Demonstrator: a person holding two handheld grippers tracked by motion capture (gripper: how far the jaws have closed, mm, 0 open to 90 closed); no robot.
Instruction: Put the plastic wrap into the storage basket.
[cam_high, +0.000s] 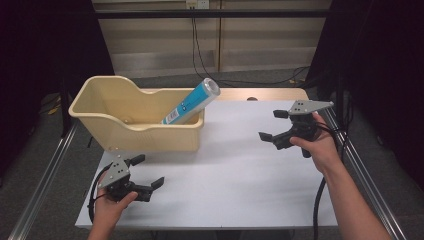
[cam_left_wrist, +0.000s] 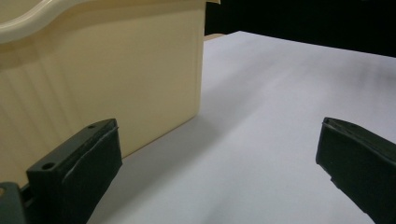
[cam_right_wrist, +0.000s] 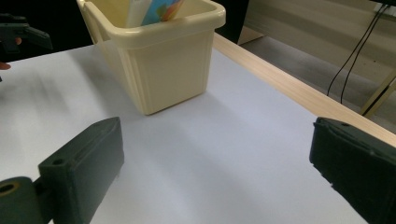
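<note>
Leaning tube (cam_high: 192, 101) tops high view's bin (cam_high: 125, 131).

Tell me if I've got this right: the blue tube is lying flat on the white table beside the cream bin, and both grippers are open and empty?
Not quite. The blue tube isn't on the table; the high view shows it leaning inside the cream bin, its top poking over the rim. The rest holds: the left gripper and right gripper are open and empty.
</note>
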